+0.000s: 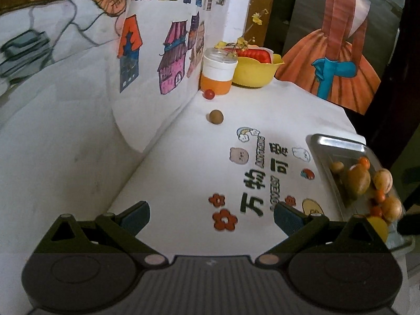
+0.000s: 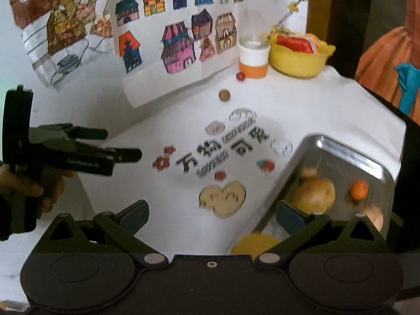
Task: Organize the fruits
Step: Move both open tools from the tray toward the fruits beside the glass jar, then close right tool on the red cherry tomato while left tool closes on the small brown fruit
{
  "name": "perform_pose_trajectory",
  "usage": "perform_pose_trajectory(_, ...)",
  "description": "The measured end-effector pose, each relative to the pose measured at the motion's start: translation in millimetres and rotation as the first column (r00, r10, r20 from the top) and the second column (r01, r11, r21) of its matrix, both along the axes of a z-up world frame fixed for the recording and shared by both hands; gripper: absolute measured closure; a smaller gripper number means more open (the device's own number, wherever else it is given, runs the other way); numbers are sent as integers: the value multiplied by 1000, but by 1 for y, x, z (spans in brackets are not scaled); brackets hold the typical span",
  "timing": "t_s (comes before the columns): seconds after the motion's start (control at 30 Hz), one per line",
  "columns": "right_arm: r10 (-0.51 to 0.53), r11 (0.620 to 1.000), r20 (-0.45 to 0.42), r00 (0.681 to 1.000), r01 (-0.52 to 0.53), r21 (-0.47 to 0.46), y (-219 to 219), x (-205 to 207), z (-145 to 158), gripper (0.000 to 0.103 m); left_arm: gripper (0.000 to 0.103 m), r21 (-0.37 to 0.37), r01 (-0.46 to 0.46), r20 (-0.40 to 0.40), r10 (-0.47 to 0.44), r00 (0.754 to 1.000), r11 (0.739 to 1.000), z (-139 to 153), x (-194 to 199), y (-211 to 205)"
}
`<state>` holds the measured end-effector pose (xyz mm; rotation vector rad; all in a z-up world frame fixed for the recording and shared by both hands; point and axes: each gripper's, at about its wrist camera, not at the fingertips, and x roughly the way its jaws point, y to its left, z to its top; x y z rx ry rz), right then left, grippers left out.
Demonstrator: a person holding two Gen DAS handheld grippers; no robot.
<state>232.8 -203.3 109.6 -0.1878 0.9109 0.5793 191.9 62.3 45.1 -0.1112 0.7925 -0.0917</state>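
Left wrist view: I'm seeing the left gripper (image 1: 211,216) with fingers wide, holding nothing, hovering over the white table (image 1: 183,157). At 12 o'clock, a red fruit (image 1: 209,94) is touching the orange-white jar (image 1: 218,72); a brown fruit (image 1: 216,116) is lying just below it, apart. Yellow bowl (image 1: 256,72) is sitting beside the jar. At 3 o'clock, the metal tray (image 1: 333,143) is holding the remaining fruits. Right wrist view: right gripper (image 2: 211,216) is also spread wide and empty, its right finger over the tray's near corner.
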Motion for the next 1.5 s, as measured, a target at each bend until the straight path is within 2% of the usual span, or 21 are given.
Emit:
perform_pose_trajectory(0.37,16,1000,71,997,-17,19,24,91,27,1,0,-25,28,57,-26,998,999,5,52,-13)
perform_pose_trajectory(0.5,30,999,50,998,-32,23,36,130,28,1,1,-25,54,73,-52,996,998,6,71,-24)
perform_pose_trajectory(0.63,-45,999,-2,999,45,27,42,174,20,1,0,-34,67,72,-64,995,997,3,87,-32)
perform_pose_trajectory(0.8,-84,994,-10,996,85,63,50,211,12,1,0,-26,59,64,-58,996,998,-5,103,-35)
perform_pose_trajectory(1.07,23,990,109,994,-37,137,63,232,-13,1,0,10,18,80,-19,997,1000,-16,126,-35)
perform_pose_trajectory(1.27,32,972,106,994,-55,230,58,261,-39,1,0,56,14,111,-20,994,998,-25,145,-41)
perform_pose_trajectory(1.5,42,963,70,997,-59,262,69,288,-70,1,1,102,37,135,-51,989,994,-39,160,-50)
